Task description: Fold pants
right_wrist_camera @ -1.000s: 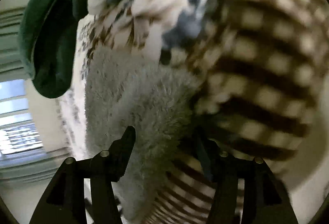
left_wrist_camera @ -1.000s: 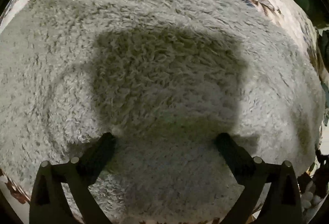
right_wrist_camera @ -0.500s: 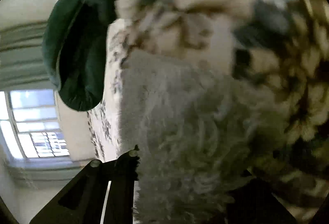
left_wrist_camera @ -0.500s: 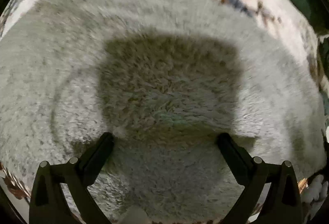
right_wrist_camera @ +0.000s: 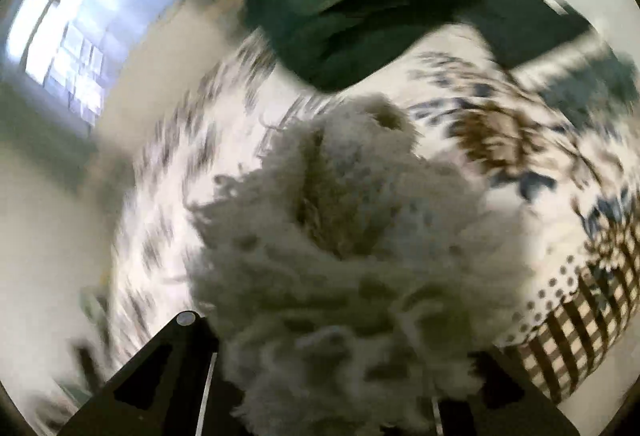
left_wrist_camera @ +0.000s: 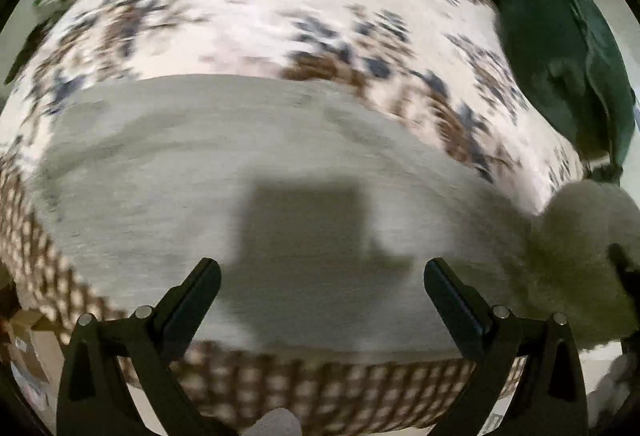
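Note:
The fluffy grey pants lie flat across a bed with a floral cover. My left gripper is open and empty, hovering above the pants with its square shadow on them. At the right edge of the left wrist view a bunched end of the pants is lifted. In the right wrist view my right gripper is shut on that fleecy bunch of the pants, which fills the space between the fingers and hides their tips.
A dark green garment lies at the far right of the bed and also shows in the right wrist view. A brown checked border runs along the bed's near edge. A window is at the upper left.
My left gripper has risen away from the pants, so more of the bed shows. My right gripper has closed on the pants' end, lifted it and swung its view toward the green garment.

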Tool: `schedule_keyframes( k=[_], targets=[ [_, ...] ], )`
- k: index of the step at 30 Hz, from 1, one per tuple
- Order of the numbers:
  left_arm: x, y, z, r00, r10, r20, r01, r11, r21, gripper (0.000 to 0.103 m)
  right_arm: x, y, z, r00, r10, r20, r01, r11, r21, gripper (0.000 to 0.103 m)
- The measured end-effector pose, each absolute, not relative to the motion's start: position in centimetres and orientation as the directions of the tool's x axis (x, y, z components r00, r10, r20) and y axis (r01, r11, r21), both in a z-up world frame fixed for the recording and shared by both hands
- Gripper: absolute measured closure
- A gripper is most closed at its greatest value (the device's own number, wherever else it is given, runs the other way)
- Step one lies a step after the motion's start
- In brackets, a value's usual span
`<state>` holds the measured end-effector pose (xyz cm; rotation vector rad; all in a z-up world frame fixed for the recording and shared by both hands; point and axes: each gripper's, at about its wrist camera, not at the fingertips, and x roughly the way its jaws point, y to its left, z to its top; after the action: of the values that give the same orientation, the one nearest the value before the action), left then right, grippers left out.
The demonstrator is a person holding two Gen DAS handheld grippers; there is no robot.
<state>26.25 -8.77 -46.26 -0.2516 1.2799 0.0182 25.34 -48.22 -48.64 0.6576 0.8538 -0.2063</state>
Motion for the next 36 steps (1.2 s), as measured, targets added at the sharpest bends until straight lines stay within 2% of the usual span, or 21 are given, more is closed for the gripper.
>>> schedule_keyframes(
  k=[3,6,9,11,13,16,17,19,22,25,30,36],
  targets=[
    [24.1,-3.5,-46.4,0.303,-0.049,-0.952,-0.195,0.974,-0.112,0.0,28.3,-38.4,-51.1,0.542,0.055,-0.838,0.336,0.901,0.276,0.087],
    [22.4,1.0,-47.8,0.268,0.016,-0.963,-0.26,0.964,-0.056,0.0,30.0,-29.2,-56.3,0.443,0.034,-0.896,0.224,0.963,0.147,0.086],
    [20.3,5.0,-49.3,0.233,0.037,-0.972,-0.343,0.938,-0.046,0.0,31.4,-21.6,-61.6,0.272,0.027,-0.962,0.111,0.992,0.059,0.079],
    [19.2,7.0,-49.7,0.224,0.046,-0.974,-0.384,0.922,-0.045,0.0,31.7,-17.9,-63.0,0.173,0.108,-0.979,0.028,0.993,0.114,0.051],
    [18.4,8.7,-50.1,0.213,0.05,-0.976,-0.423,0.905,-0.046,0.0,31.1,-15.7,-61.4,0.176,0.195,-0.965,-0.04,0.981,0.191,0.035],
    [17.8,10.4,-50.1,0.212,0.032,-0.977,-0.477,0.876,-0.075,0.0,30.2,-14.8,-57.8,0.164,0.408,-0.898,-0.122,0.912,0.392,0.033],
    [17.9,10.7,-49.9,0.217,0.021,-0.976,-0.487,0.869,-0.09,0.0,30.2,-15.6,-57.1,0.163,0.455,-0.875,-0.104,0.89,0.444,0.03],
    [18.5,10.4,-49.5,0.24,-0.016,-0.971,-0.496,0.857,-0.136,0.0,30.8,-19.2,-56.1,0.192,0.463,-0.865,0.009,0.881,0.473,0.027],
    [20.2,8.5,-48.8,0.262,-0.098,-0.96,-0.45,0.868,-0.211,0.0,31.5,-26.7,-57.3,0.186,0.347,-0.919,0.284,0.877,0.388,0.027],
    [23.0,4.5,-47.6,0.291,-0.193,-0.937,-0.351,0.89,-0.292,0.0,30.0,-34.4,-58.8,0.198,0.301,-0.933,0.508,0.782,0.36,0.027],
    [28.8,-3.9,-47.1,0.284,-0.349,-0.893,-0.181,0.895,-0.408,0.0,29.5,-41.8,-60.6,0.188,0.217,-0.958,0.594,0.751,0.287,0.027],
    [35.9,-12.9,-51.9,0.159,-0.315,-0.936,-0.02,0.946,-0.322,0.0,30.5,-47.3,-64.5,0.224,0.25,-0.942,0.667,0.666,0.335,0.027]
  ],
)
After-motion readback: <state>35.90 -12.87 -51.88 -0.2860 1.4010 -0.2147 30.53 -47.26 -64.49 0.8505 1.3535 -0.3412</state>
